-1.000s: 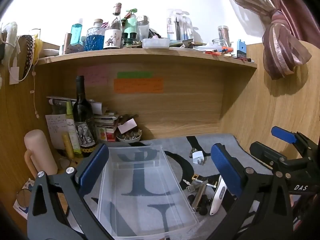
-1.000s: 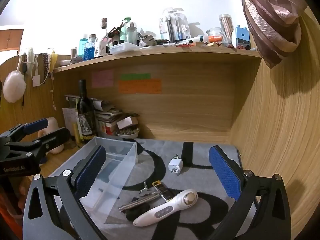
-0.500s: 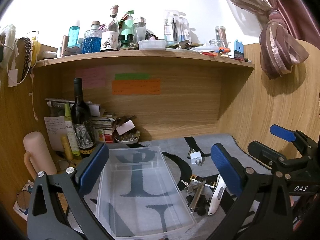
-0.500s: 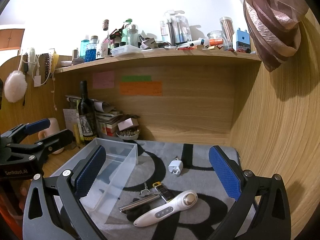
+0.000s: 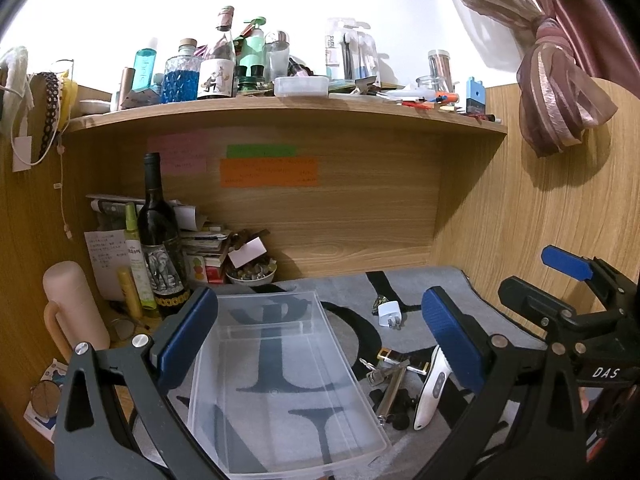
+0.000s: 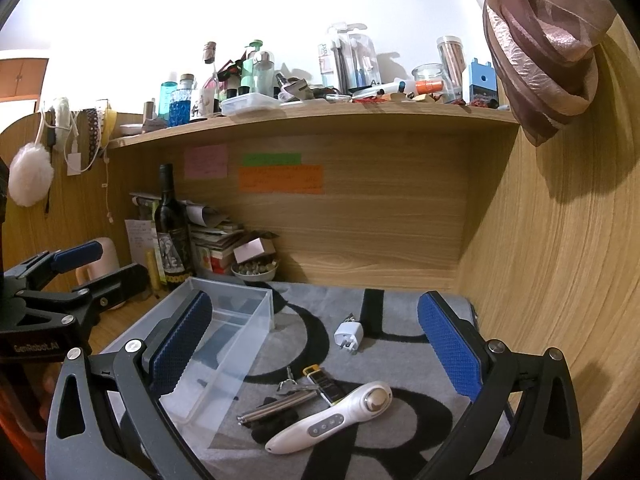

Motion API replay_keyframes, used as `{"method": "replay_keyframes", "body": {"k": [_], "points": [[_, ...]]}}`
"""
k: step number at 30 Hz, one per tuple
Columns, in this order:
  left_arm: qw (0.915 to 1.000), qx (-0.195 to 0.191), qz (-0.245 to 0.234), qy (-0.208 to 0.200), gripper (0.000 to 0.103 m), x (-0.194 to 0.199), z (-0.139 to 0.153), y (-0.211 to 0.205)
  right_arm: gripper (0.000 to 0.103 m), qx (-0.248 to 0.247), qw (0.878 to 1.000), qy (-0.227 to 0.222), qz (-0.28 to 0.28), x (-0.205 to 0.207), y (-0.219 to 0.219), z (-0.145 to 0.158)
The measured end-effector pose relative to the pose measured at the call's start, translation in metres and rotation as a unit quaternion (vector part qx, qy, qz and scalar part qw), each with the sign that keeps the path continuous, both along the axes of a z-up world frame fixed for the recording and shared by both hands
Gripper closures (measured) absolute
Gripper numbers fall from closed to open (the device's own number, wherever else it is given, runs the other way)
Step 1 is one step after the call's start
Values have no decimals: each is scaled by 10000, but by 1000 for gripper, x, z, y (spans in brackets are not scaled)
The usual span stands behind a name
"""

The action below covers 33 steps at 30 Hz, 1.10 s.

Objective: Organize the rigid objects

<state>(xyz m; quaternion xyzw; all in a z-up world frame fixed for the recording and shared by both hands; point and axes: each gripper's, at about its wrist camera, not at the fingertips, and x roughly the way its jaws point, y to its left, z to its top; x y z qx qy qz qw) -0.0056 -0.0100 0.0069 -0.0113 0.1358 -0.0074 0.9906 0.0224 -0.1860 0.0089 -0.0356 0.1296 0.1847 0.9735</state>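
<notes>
While both pairs of tongs hang with their blue pads spread wide and nothing between them, the left tongs [image 5: 316, 332] frame a clear plastic bin [image 5: 280, 380] that sits empty on a grey mat [image 6: 404, 344] with black lettering, laid over the wooden worktop [image 6: 112, 320]. Nearest the right tongs [image 6: 316, 344], a white handheld device [image 6: 332, 420] with a round metal head lies at a slant on the mat, just to the right of the bin. Touching it on the far side is a cluster of small items: a metal bar-shaped tool [image 6: 276, 404], a set of keys [image 6: 288, 384] and a small black-and-yellow piece [image 6: 324, 384] whose make cannot be told. Farther back on the mat, apart from the cluster, a white plug adapter [image 6: 349, 336] lies with its prongs toward the camera. Beyond the bin's far left corner, a dark wine bottle [image 5: 158, 240] stands upright beside a stack of books and papers [image 5: 200, 240] and a small bowl [image 5: 250, 276] of pebble-like bits. Pink, green and orange sticky notes [image 5: 268, 172] are fixed to the wooden back panel, and above them a shelf [image 5: 280, 110] carries a crowd of bottles and jars. At upper right, a tied mauve curtain [image 5: 556, 92] hangs against the side wall.
</notes>
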Motion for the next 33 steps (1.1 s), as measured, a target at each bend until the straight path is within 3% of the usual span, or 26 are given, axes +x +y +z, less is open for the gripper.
{"method": "replay_keyframes", "body": {"k": [33], "points": [[10000, 12, -53, 3, 0, 2, -3, -10, 0, 2, 10000, -18, -2, 0, -1, 0]]}}
